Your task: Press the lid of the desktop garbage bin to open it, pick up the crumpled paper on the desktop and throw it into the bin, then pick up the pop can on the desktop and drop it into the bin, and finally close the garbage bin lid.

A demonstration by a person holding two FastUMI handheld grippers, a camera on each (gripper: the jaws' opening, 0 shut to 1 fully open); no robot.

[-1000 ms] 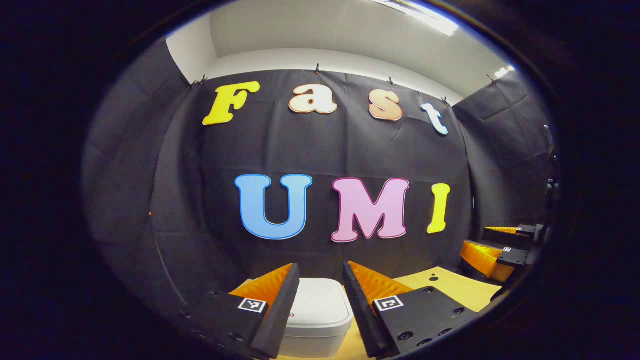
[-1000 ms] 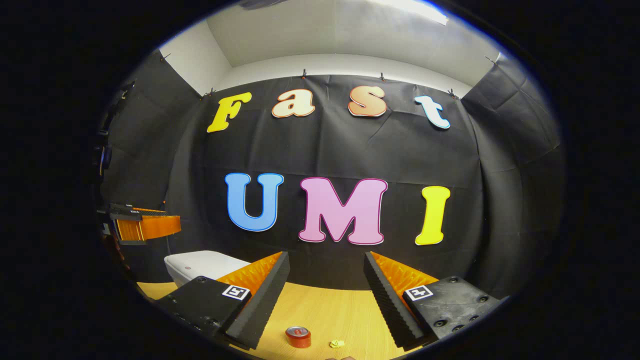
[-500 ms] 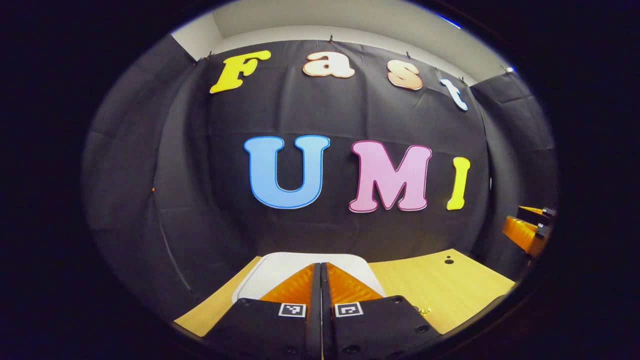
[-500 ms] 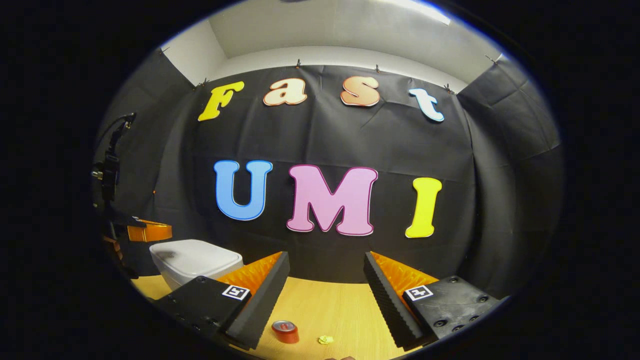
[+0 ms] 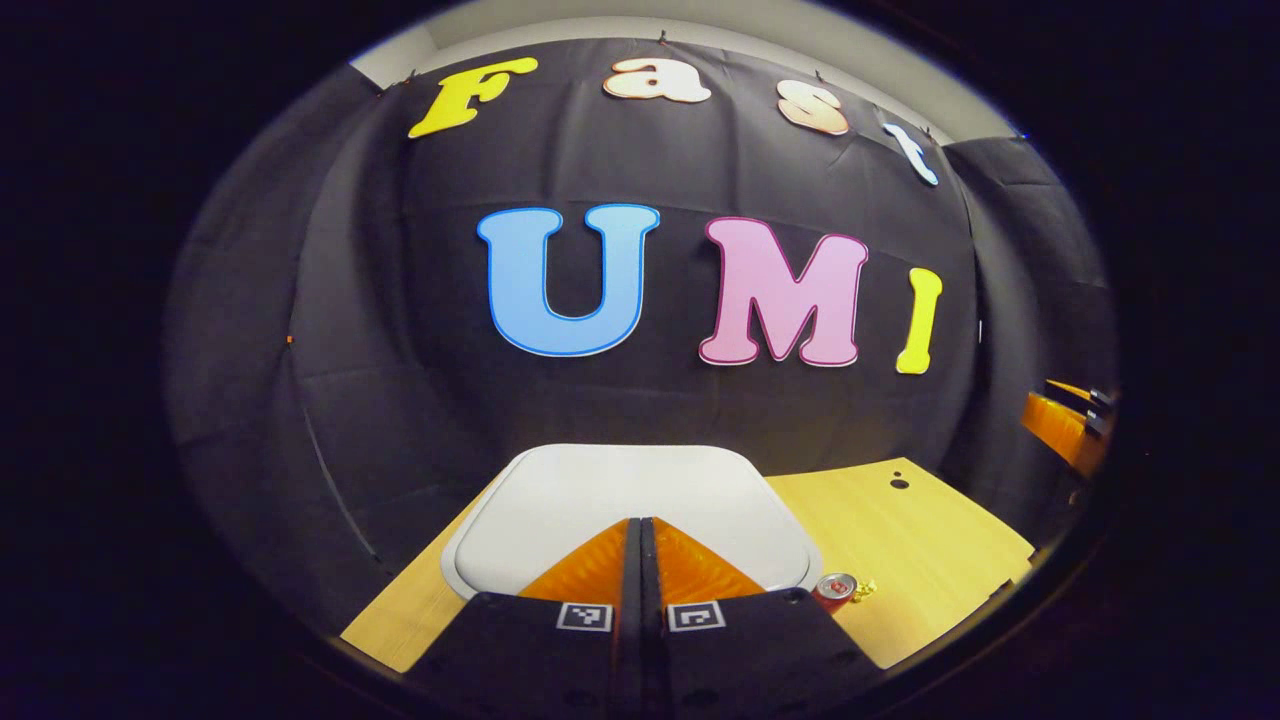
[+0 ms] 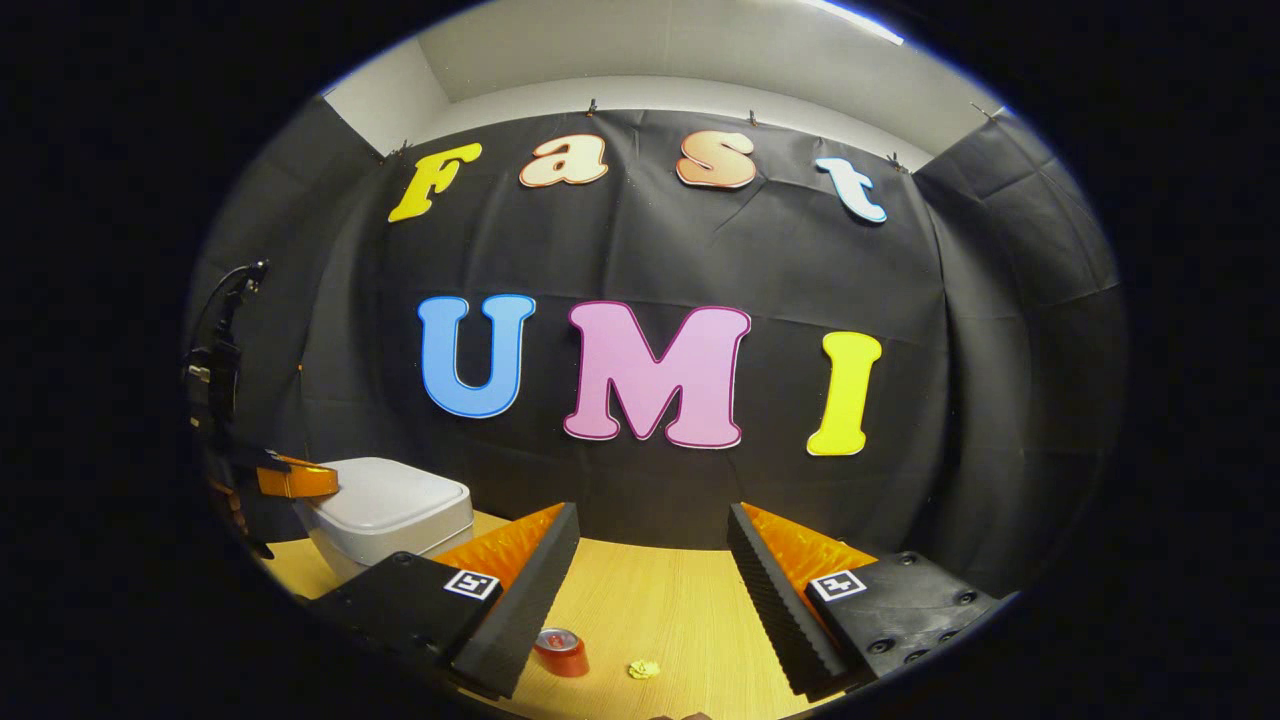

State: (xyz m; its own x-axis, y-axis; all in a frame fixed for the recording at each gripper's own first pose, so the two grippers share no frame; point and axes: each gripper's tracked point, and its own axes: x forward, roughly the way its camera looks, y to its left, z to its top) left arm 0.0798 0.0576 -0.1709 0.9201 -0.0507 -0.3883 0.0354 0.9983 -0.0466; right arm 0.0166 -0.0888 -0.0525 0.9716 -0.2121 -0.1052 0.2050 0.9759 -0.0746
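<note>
Two grippers: my left gripper [image 5: 640,535] has its fingers pressed together over the bin lid [image 5: 620,495], my right gripper [image 6: 650,560] gapes above the bench [image 6: 660,610], can [image 6: 560,650] and paper [image 6: 643,669] just ahead.

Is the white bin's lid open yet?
No, the lid lies flat and closed on the bin.

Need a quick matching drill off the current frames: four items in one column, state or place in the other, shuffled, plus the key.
Items
1. left gripper
2. right gripper
3. bin lid
4. pop can

States
A. lying on the wooden desktop beside the crumpled paper
B. fingers closed together
C. white, down on the bin
D. fingers spread apart, holding nothing

Pairs: 1-B, 2-D, 3-C, 4-A
</note>
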